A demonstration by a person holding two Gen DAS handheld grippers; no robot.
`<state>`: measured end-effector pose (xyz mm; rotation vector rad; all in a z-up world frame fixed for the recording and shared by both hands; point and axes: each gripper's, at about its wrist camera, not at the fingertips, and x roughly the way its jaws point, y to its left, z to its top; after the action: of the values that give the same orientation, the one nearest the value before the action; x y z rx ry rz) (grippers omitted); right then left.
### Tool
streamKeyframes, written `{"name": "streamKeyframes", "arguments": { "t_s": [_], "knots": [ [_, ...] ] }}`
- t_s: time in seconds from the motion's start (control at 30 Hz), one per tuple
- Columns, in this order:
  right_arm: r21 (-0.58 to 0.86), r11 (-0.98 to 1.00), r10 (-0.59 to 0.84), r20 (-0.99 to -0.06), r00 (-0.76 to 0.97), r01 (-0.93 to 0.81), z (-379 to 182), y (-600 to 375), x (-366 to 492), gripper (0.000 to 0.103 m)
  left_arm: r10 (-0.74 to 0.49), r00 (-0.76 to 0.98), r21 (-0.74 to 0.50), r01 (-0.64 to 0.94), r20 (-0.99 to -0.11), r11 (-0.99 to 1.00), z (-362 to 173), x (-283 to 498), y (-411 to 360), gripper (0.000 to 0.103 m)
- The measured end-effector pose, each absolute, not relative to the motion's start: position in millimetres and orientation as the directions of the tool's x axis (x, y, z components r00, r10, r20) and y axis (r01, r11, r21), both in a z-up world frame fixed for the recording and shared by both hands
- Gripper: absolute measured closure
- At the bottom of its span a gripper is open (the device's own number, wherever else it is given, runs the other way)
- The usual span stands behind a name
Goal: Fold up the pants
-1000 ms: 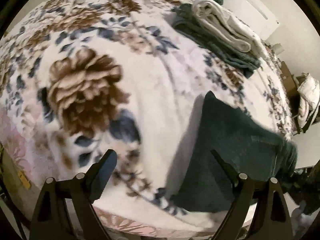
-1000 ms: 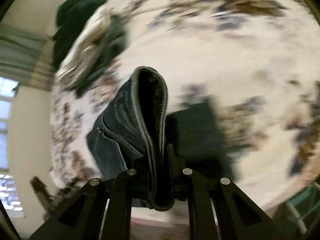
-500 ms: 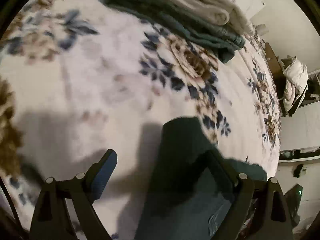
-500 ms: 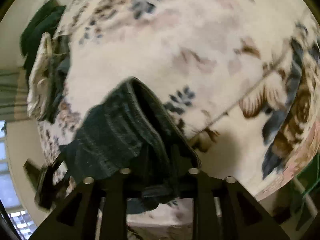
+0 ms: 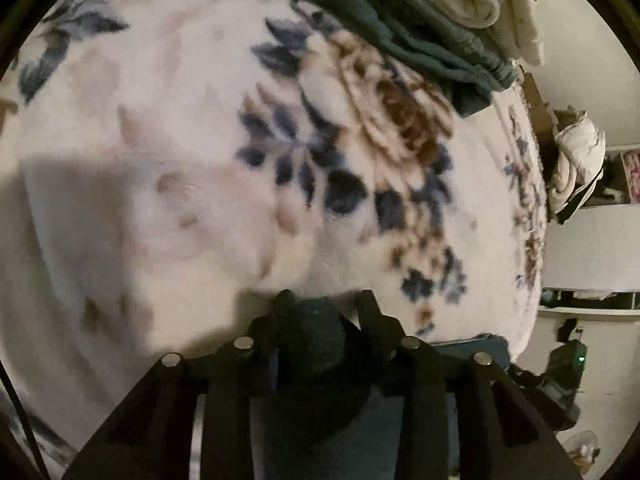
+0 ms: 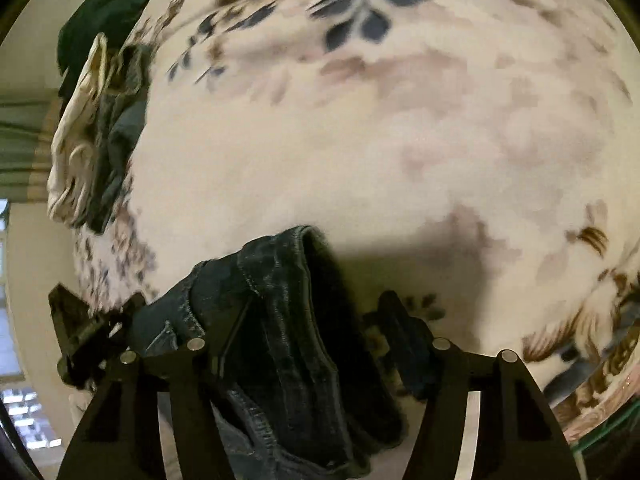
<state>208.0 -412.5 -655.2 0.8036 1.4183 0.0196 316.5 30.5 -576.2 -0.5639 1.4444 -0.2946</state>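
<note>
Since a second ago the left gripper (image 5: 324, 300) has gone from spread wide to pinched on a bunched fold of the pants (image 5: 316, 344), and the right gripper (image 6: 320, 320), which had been clamped on the denim, now stands with its fingers apart. In the right wrist view the pants (image 6: 280, 320) lie draped against its left finger only, waistband seam upward, with a clear gap to the right finger, so they look released there. The dark cloth runs from the left gripper's jaws back under it and off to its right, low over the flowered blanket (image 5: 200, 184). The left gripper is thus the only one holding, and I judge the next fold turns on it carrying that end across. Farther off on the blanket sits a stack of folded clothes (image 5: 440, 40).
</note>
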Motion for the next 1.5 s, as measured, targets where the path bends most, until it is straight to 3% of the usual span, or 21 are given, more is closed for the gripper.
{"name": "streamKeyframes", "arguments": {
  "t_s": [0.07, 0.1, 0.13, 0.27, 0.33, 0.43, 0.53, 0.6, 0.67, 0.7, 0.8, 0.9, 1.0, 1.03, 1.07, 1.1, 1.17, 1.2, 1.23, 1.27, 1.5],
  "knots": [
    [0.579, 0.685, 0.55, -0.809, 0.207, 0.442, -651.2, -420.5, 199.9, 0.032, -0.54, 0.134, -0.555, -0.149, -0.831, 0.818, -561.7, 307.3, 33.5, 0.052],
    [0.61, 0.661, 0.582, -0.784, 0.214, 0.437, -649.2, -424.1, 194.2, 0.027, -0.559, 0.154, -0.579, -0.153, -0.815, 0.801, -552.9, 298.4, 36.0, 0.033],
    [0.638, 0.645, 0.611, -0.761, 0.218, 0.421, -647.3, -425.0, 189.0, 0.017, -0.575, 0.173, -0.599, -0.157, -0.8, 0.785, -547.1, 289.5, 39.1, 0.023],
    [0.644, 0.661, 0.67, -0.738, 0.085, 0.385, -675.1, -412.2, 168.8, 0.015, -0.632, 0.188, -0.659, -0.18, -0.752, 0.731, -546.8, 255.5, 40.0, 0.017],
    [0.651, 0.645, 0.691, -0.721, 0.059, 0.401, -693.4, -407.1, 164.6, 0.018, -0.602, 0.157, -0.622, -0.182, -0.783, 0.762, -558.9, 244.9, 33.8, 0.015],
    [0.663, 0.638, 0.669, -0.729, 0.145, 0.391, -681.4, -405.0, 160.4, 0.074, -0.592, 0.123, -0.605, -0.177, -0.797, 0.777, -569.0, 239.8, 29.5, 0.015],
    [0.678, 0.645, 0.669, -0.724, 0.167, 0.351, -651.9, -404.2, 148.4, 0.08, -0.584, 0.104, -0.593, -0.158, -0.805, 0.789, -572.6, 236.1, 30.8, 0.015],
    [0.677, 0.637, 0.687, -0.716, 0.126, 0.369, -661.4, -409.2, 138.1, 0.075, -0.588, 0.089, -0.594, -0.148, -0.804, 0.791, -577.0, 232.9, 29.2, 0.015],
    [0.669, 0.618, 0.699, -0.708, 0.102, 0.413, -679.9, -418.6, 134.3, 0.026, -0.591, 0.075, -0.595, -0.15, -0.803, 0.79, -582.5, 232.1, 24.9, 0.015],
    [0.662, 0.619, 0.696, -0.711, 0.095, 0.422, -684.5, -418.0, 137.8, 0.018, -0.598, 0.069, -0.601, -0.149, -0.799, 0.786, -585.6, 229.7, 25.5, 0.014],
    [0.725, 0.576, 0.75, -0.652, 0.109, 0.376, -695.2, -411.3, 151.6, 0.016, -0.616, 0.064, -0.618, -0.144, -0.785, 0.773, -589.0, 229.8, 26.8, 0.008],
    [0.78, 0.533, 0.806, -0.586, 0.082, 0.329, -710.6, -387.5, 167.5, 0.002, -0.627, 0.06, -0.629, -0.129, -0.777, 0.767, -593.0, 232.6, 24.0, 0.003],
    [0.797, 0.533, 0.816, -0.573, 0.077, 0.284, -707.4, -374.0, 177.3, 0.0, -0.617, 0.055, -0.62, -0.09, -0.785, 0.78, -590.1, 232.9, 17.8, 0.003],
    [0.8, 0.532, 0.819, -0.569, 0.072, 0.278, -704.6, -374.1, 175.2, 0.001, -0.618, 0.056, -0.62, -0.072, -0.784, 0.781, -588.6, 231.8, 16.1, 0.007],
    [0.82, 0.502, 0.839, -0.539, 0.072, 0.275, -700.9, -370.9, 174.5, 0.013, -0.62, 0.067, -0.624, -0.056, -0.782, 0.78, -585.0, 229.8, 13.3, 0.009],
    [0.814, 0.508, 0.835, -0.546, 0.071, 0.282, -700.2, -368.4, 176.1, 0.016, -0.611, 0.079, -0.615, -0.044, -0.788, 0.788, -581.5, 227.4, 12.8, 0.019],
    [0.769, 0.556, 0.792, -0.606, 0.081, 0.316, -696.7, -371.8, 170.7, 0.046, -0.599, 0.096, -0.605, -0.061, -0.795, 0.794, -577.6, 224.2, 19.9, 0.044],
    [0.764, 0.542, 0.79, -0.605, 0.098, 0.35, -696.5, -375.8, 166.4, 0.053, -0.625, 0.111, -0.634, -0.103, -0.773, 0.766, -576.3, 221.7, 30.6, 0.06],
    [0.767, 0.525, 0.794, -0.597, 0.112, 0.368, -694.9, -377.2, 164.7, 0.061, -0.647, 0.117, -0.657, -0.121, -0.754, 0.744, -574.0, 218.6, 37.4, 0.065],
    [0.775, 0.516, 0.797, -0.59, 0.126, 0.366, -686.9, -376.8, 161.5, 0.066, -0.652, 0.119, -0.662, -0.121, -0.749, 0.739, -572.0, 217.0, 37.6, 0.068],
    [0.782, 0.491, 0.796, -0.581, 0.166, 0.383, -646.6, -365.6, 141.0, 0.07, -0.633, 0.137, -0.643, -0.053, -0.762, 0.764, -526.9, 212.2, 22.7, 0.075]
  ]
}}
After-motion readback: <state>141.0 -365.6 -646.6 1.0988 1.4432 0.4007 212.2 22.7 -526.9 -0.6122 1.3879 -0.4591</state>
